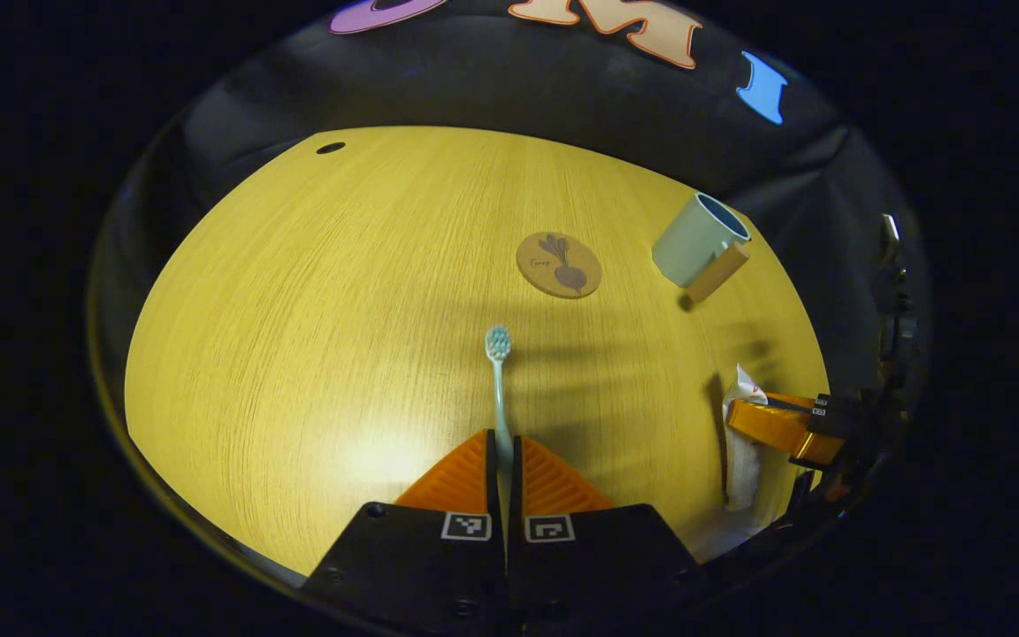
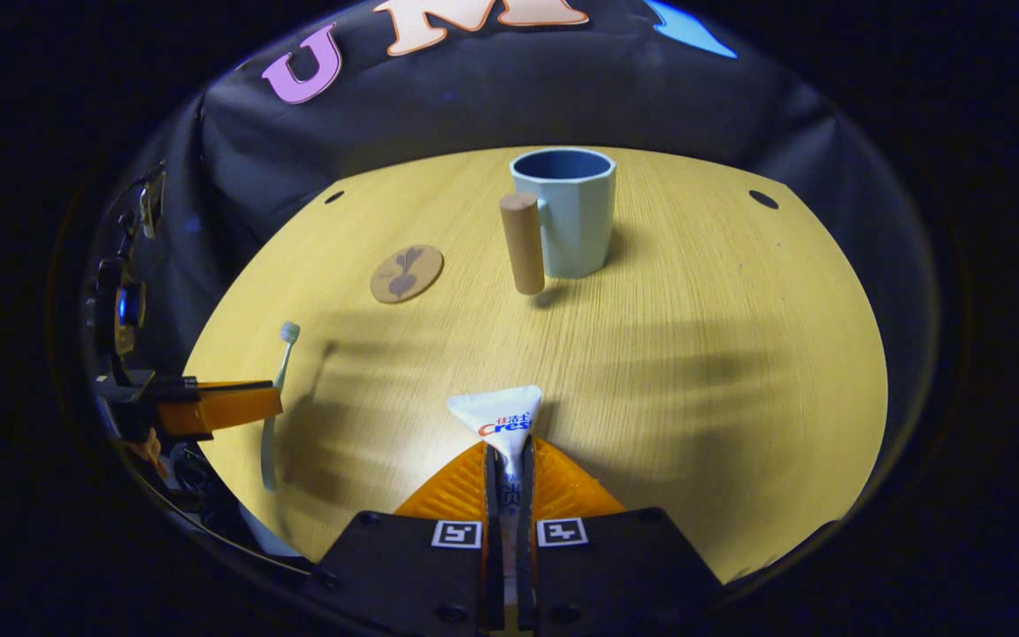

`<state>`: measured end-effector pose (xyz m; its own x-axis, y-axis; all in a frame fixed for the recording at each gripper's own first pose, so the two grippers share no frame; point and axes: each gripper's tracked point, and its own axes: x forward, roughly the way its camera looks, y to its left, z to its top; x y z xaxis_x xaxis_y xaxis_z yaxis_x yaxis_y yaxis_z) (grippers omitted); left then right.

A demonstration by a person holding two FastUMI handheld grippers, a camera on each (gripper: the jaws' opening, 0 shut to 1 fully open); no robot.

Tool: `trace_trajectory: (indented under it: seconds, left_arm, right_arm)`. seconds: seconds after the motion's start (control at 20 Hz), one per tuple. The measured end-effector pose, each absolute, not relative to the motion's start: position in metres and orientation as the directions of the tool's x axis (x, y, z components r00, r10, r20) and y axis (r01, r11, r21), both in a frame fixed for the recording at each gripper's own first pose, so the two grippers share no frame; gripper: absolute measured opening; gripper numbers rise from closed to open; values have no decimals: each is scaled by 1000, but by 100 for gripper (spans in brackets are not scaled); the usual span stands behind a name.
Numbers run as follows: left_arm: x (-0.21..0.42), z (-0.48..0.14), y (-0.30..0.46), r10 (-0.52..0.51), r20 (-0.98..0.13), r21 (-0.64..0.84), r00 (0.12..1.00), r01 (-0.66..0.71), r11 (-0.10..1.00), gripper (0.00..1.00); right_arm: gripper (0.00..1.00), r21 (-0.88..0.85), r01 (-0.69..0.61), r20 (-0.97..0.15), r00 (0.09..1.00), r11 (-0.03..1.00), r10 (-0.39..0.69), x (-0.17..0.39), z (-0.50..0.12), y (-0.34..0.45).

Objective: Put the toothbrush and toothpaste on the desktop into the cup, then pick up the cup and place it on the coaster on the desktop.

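- Nearest in the left gripper view, the left gripper (image 1: 504,451) is closed down to a narrow slit with the toothbrush (image 1: 499,389) pinched between both fingers. The handle runs straight out along the fingers, and the bristle head points ahead toward the far side of the desk (image 1: 315,336).
- Nearest in the right gripper view, the right gripper (image 2: 509,460) is likewise nearly closed, clamped on the toothpaste (image 2: 502,420). The tube's long axis lies along the fingers, its flat crimped end leading forward.
- Each tool appears off to the side in the other's view, so the two stand side by side over the near edge of the desk, left gripper at the left, right gripper at the right, apart from each other.
- Farther out, the coaster (image 2: 407,273) lies flat in the middle ground, ahead of the left gripper and to the left of the cup.
- Farthest, the cup (image 2: 567,212) stands upright near the far edge, mouth open upward, its wooden handle (image 2: 522,242) turned toward the near edge.
- Judged from these views, the cup lies almost dead ahead of the right gripper and off toward the far right corner from the left gripper. The toothpaste therefore has the straighter run. Either item would need tipping end-down over the rim to drop in.
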<state>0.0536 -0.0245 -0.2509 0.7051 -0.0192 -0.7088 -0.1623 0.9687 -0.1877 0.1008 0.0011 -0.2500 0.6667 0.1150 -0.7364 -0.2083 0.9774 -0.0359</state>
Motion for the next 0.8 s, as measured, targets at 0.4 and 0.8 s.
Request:
trace_trajectory:
  seconds: [0.4,0.8]
  left_arm:
    - [56,-231,-27,-30,-651,-212,759,-144,967,0]
    - [54,-221,-28,-39,-621,-238,783,-141,961,1]
  right_arm:
    - [7,-2,-234,-583,790,972,189,123,-184,18]
    - [3,63,-257,-401,878,964,260,157,-108,33]
